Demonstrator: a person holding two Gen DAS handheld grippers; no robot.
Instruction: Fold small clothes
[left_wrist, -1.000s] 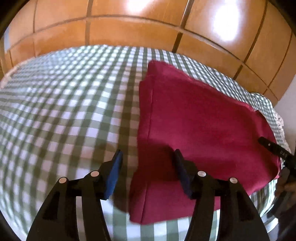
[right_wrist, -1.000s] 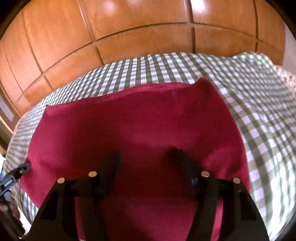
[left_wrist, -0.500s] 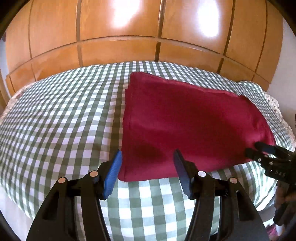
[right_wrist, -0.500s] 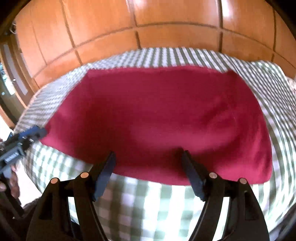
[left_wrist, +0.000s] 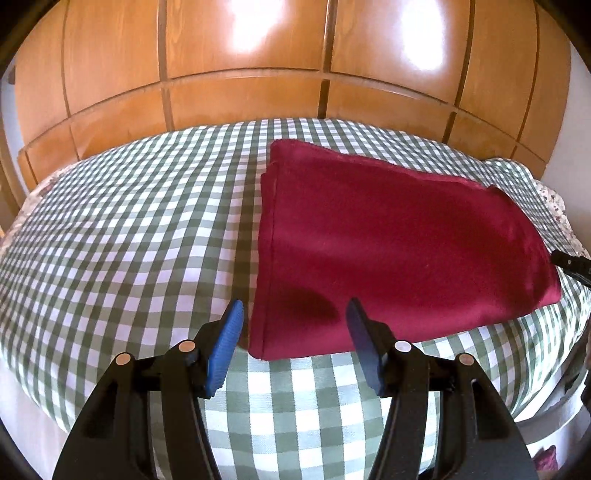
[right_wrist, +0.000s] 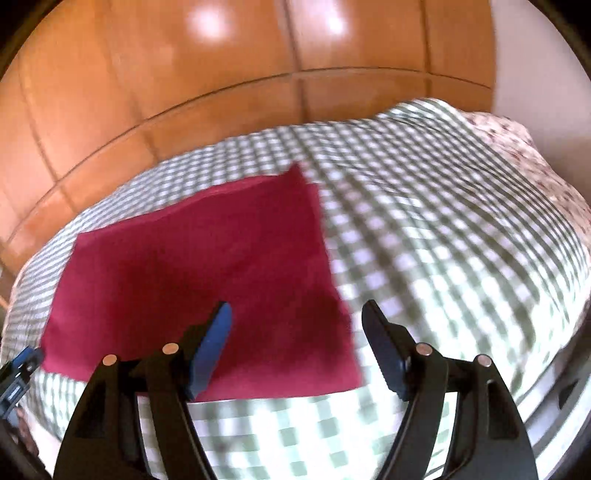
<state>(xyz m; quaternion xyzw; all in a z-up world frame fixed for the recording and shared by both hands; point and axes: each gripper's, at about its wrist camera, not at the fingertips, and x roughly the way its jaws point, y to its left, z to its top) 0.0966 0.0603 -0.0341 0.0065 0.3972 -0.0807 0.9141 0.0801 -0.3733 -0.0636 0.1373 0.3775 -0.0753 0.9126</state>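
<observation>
Both tools gaping, empty: left tool (left_wrist: 293, 343) and right tool (right_wrist: 295, 347) flank the folded red cloth (left_wrist: 388, 251) on the bed (left_wrist: 129, 240), probably lining up another fold.

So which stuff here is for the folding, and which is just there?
For the folding:
- dark red folded cloth, lying flat
- left gripper, open, empty
- right gripper, open, empty

Just there:
- green-and-white checked bedcover under the cloth
- glossy orange wooden panelled wall behind
- flowery fabric edge at the far corner
</observation>
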